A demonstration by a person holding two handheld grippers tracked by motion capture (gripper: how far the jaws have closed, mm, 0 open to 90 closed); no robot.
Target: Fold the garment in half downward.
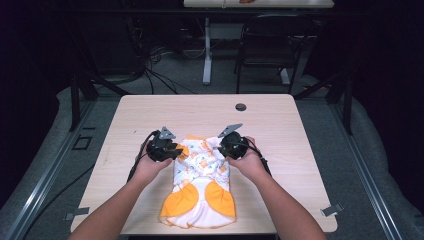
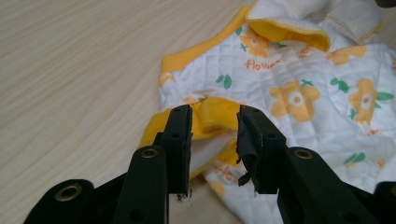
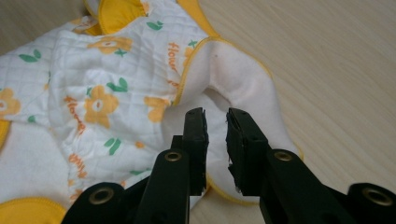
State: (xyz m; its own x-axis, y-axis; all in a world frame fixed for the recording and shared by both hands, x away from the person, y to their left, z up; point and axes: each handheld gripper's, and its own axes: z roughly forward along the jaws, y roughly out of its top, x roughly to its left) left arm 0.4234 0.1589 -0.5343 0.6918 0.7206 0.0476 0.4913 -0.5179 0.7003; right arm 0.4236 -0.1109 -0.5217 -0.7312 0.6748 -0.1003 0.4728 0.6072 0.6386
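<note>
Both forearms angle inward from near edge, left gripper and right gripper flanking baby garment flat mid-table; both jaws parted, gripping nothing.

Left gripper and right gripper: black bodies, each topped by a grey three-cornered plate, with a black cable trailing back past the wrist. Jaws are black, flat-sided bars with brass-ringed holes behind them; the inner pads look worn and frayed at their lower edges. Forearms bare, no sleeves in view.
</note>
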